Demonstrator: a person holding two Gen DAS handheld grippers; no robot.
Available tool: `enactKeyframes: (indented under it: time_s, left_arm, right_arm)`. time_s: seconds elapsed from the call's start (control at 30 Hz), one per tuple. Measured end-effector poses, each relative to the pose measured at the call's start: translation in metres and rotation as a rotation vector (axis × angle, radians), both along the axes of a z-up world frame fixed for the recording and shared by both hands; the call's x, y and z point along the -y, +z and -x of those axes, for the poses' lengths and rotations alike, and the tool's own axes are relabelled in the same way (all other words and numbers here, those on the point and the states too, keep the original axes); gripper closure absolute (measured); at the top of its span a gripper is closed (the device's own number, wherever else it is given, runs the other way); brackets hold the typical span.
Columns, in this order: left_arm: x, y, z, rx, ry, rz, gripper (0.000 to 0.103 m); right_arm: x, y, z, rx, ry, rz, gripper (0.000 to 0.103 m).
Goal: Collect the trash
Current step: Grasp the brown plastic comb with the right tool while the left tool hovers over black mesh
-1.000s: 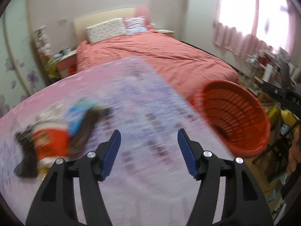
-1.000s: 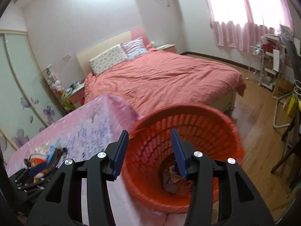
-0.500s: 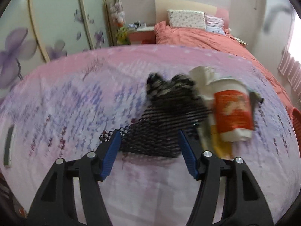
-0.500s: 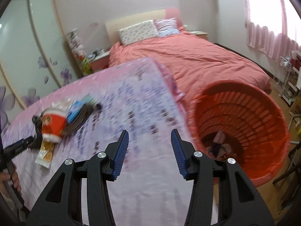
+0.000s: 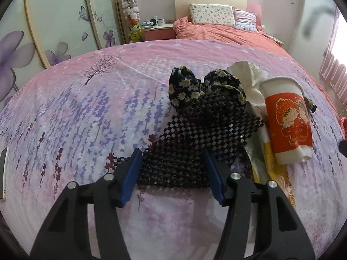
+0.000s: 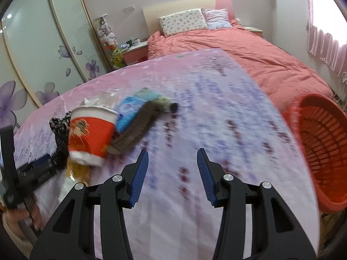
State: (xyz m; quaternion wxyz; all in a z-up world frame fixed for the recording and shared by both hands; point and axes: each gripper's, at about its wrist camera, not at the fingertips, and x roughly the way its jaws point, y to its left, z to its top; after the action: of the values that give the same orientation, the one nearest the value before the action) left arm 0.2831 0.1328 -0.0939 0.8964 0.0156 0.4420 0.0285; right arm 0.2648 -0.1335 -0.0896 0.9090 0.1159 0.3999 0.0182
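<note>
My left gripper (image 5: 173,174) points down at a black checkered mesh piece (image 5: 195,140) with daisy-print fabric (image 5: 188,86) at its far end. Its jaws are closing, with the mesh's near edge between the blue pads and no clear press on it. To the right of the mesh lie a red-and-white paper cup (image 5: 286,119) on its side, white tissue (image 5: 245,73) and a yellow wrapper (image 5: 275,164). My right gripper (image 6: 172,169) hangs open over bare tablecloth with nothing between its fingers. The cup (image 6: 91,138), a blue packet (image 6: 130,112) and a brown item (image 6: 134,132) lie to its left.
An orange slatted basket (image 6: 321,151) stands off the table's right edge. A phone (image 5: 2,173) lies at the table's far left edge. Behind the pink floral tablecloth (image 5: 86,119) are a red bed (image 6: 238,49), a nightstand and flower-patterned wardrobe doors. The left gripper's body (image 6: 32,173) shows beside the pile.
Both grippers swung away from the orange basket toward the trash pile. The left one now sits over the black mesh, its jaws slightly narrower. The right one is still moving left.
</note>
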Motion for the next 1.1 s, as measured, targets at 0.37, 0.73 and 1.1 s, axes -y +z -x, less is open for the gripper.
enactKeyframes:
  time_s: [0.37,0.73,1.1]
  left_arm:
    - [-0.005,-0.003,0.001,-0.001,0.002,0.017,0.045]
    - [-0.011,-0.004,0.001,-0.001,0.001,0.032,0.045]
    - [-0.011,-0.004,0.001,-0.001,0.002,0.033,0.045]
  right_arm:
    - [-0.054,-0.019,-0.064,-0.127,-0.025,0.001,0.055]
    - [-0.042,-0.020,-0.035,-0.101,0.001,0.123,0.075]
    - [0.008,-0.019,-0.009,-0.084,-0.043,0.077,0.059]
